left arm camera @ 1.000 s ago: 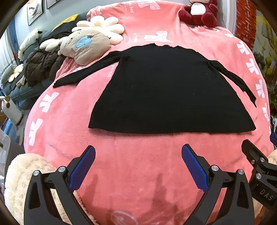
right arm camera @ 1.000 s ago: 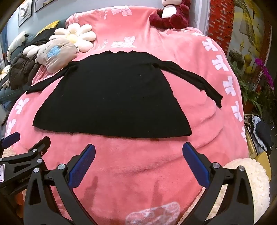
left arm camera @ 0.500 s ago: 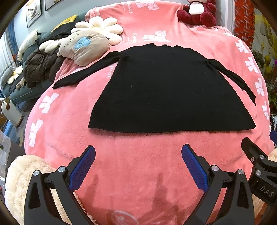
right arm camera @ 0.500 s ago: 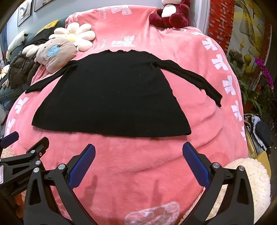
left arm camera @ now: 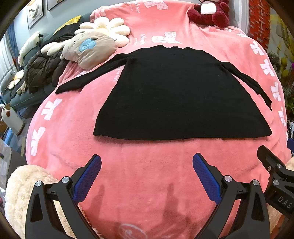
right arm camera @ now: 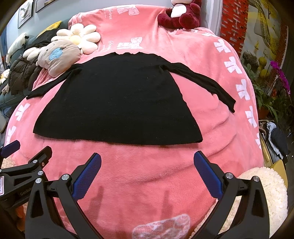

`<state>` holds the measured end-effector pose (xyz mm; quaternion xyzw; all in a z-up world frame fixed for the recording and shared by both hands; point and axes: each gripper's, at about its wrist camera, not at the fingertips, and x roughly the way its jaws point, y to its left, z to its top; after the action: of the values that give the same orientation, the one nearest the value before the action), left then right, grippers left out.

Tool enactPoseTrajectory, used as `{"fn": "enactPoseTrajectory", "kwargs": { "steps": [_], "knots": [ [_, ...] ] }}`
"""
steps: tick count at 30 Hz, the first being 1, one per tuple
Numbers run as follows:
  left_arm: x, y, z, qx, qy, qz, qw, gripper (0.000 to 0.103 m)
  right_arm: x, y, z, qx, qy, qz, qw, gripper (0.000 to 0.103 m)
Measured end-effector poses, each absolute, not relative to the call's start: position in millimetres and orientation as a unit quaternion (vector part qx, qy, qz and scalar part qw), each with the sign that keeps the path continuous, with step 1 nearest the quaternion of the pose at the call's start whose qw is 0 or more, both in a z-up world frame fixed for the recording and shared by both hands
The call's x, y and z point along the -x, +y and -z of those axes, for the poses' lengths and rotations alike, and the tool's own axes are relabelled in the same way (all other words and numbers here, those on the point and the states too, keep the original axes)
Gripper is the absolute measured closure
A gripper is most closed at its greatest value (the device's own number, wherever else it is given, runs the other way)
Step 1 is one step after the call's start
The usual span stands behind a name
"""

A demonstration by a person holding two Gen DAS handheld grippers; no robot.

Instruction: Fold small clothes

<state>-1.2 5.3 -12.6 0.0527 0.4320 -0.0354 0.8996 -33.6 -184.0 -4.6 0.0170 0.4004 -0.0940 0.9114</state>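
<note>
A black long-sleeved top lies flat on a pink blanket, neck away from me, both sleeves spread out to the sides. My left gripper hovers open just short of the hem, nothing between its blue pads. My right gripper is open too, a little before the hem's right half. Each gripper shows at the edge of the other's view: the right one and the left one.
A tan plush pillow and a cream flower cushion lie by the left sleeve. A dark red teddy sits at the far end. A dark jacket lies left. Cream fluffy cushions flank the near edge; plants stand right.
Both views have shifted only slightly; the grippers stay open and the top has not moved.
</note>
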Motion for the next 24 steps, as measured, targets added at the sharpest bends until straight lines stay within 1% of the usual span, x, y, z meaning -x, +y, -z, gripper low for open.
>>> {"fn": "enactPoseTrajectory", "kwargs": {
  "steps": [24],
  "knots": [
    [0.3,-0.3,11.5,-0.055,0.435,0.041,0.898,0.006,33.8,-184.8,5.7,-0.017,0.403,0.094,0.91,0.005]
  ]
}}
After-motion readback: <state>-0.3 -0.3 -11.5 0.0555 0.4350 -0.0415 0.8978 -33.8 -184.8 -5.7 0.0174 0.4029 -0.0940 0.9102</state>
